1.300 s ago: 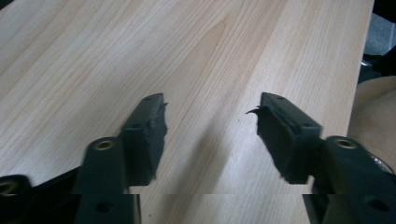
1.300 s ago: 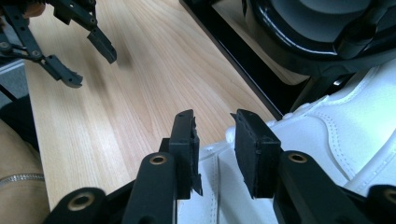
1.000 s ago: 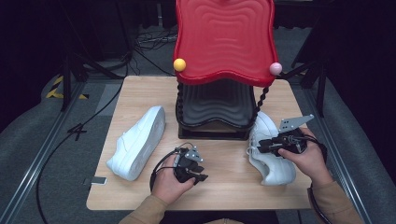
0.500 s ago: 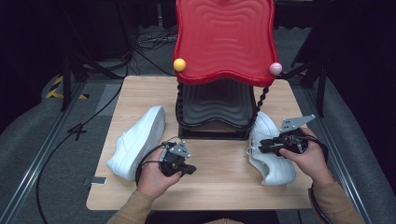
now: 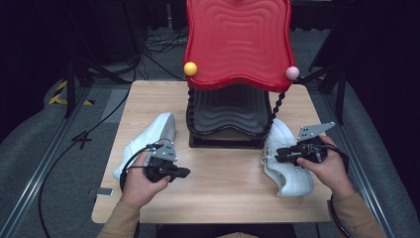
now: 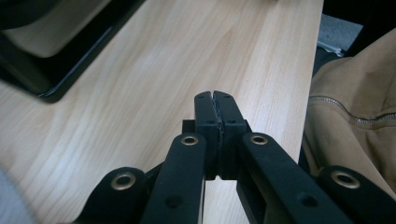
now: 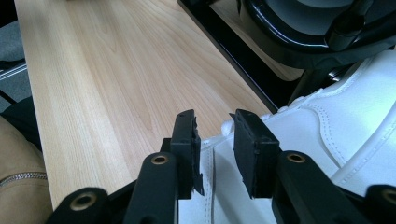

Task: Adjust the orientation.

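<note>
Two white sneakers lie on the wooden table (image 5: 228,178), one on each side of a rack. The left shoe (image 5: 148,136) lies angled by the left edge. My left gripper (image 5: 184,172) is shut and holds nothing, just right of that shoe's heel end. In the left gripper view its jaws (image 6: 215,100) are pressed together above bare wood. My right gripper (image 5: 276,154) is open over the right shoe (image 5: 293,179). In the right gripper view the jaws (image 7: 212,122) straddle the rim of this shoe (image 7: 327,130) without clamping it.
A rack stands mid-table, with a red wavy top tier (image 5: 237,39) and a black lower tier (image 5: 230,111). It has a yellow ball (image 5: 190,68) and a pink ball (image 5: 292,72) on its posts. Its black base (image 7: 243,51) is close to the right shoe. Cables trail off to the left.
My left gripper has slid leftward across the table toward the left shoe, still shut. The right gripper and both shoes have stayed in place.
</note>
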Action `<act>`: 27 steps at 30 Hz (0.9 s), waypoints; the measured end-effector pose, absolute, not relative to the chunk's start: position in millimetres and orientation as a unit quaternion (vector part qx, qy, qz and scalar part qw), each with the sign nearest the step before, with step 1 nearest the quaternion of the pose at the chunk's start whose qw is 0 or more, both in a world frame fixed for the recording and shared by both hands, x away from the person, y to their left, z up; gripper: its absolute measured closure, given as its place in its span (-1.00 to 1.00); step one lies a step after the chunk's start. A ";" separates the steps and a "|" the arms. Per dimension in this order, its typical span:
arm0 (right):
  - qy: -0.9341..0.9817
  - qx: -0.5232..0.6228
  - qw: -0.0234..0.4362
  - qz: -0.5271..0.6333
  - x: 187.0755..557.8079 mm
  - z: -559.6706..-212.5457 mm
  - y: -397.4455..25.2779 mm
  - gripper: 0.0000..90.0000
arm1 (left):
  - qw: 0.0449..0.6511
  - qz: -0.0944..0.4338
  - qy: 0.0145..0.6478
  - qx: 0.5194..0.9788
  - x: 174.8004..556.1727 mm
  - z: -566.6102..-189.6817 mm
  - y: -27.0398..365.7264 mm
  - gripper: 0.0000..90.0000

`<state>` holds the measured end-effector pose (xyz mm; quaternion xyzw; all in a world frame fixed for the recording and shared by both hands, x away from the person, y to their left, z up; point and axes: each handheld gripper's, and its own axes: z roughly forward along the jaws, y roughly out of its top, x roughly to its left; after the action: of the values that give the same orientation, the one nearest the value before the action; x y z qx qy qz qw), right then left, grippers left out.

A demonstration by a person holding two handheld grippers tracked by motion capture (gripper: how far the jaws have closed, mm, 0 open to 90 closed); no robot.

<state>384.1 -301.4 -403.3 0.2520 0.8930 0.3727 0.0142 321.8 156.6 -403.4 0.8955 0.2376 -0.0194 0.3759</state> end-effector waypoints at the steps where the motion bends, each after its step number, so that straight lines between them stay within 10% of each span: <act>1: 0.893 0.252 0.015 0.372 384.1 -403.2 -301.6 0.55 | 0.378 -0.016 0.245 0.893 321.8 -401.1 162.2 1.00; 27: 0.896 0.252 0.014 0.366 384.6 -406.2 -300.5 0.53 | 0.371 0.058 0.374 0.848 318.3 -399.5 251.4 1.00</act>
<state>384.6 -300.5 -406.2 0.2517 0.8957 0.3664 0.0140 318.3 251.4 -399.5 0.8480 0.3736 0.0581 0.3714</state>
